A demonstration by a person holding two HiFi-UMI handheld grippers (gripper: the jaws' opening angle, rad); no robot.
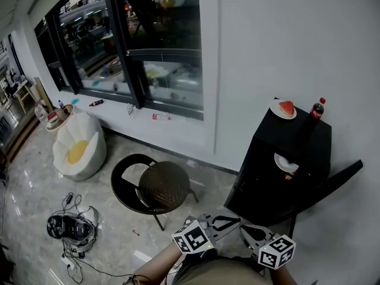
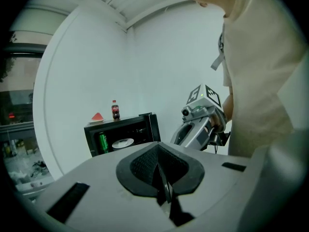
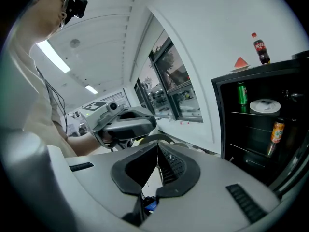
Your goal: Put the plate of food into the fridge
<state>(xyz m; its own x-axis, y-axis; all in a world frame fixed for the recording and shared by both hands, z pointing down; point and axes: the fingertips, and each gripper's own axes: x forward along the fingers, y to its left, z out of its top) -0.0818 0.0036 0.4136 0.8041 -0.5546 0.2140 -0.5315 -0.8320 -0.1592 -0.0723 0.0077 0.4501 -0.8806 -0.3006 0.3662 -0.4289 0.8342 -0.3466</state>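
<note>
A black mini fridge (image 1: 285,159) stands against the white wall with its door (image 1: 335,180) swung open. On its top sits a white plate with a watermelon slice (image 1: 285,108) (image 2: 97,117) (image 3: 240,63), next to a cola bottle (image 1: 317,108). An inner shelf holds a second white plate (image 1: 286,163) (image 3: 264,105), a green can (image 3: 242,93) and an orange bottle (image 3: 276,131). My left gripper (image 1: 237,221) (image 2: 158,146) and right gripper (image 1: 243,230) (image 3: 158,146) hang side by side well short of the fridge. Both are shut and hold nothing.
A round dark side table (image 1: 163,186) stands on the floor left of the fridge. A white and yellow beanbag (image 1: 77,147) sits under the window, and a headset with cables (image 1: 71,227) lies on the floor at the lower left.
</note>
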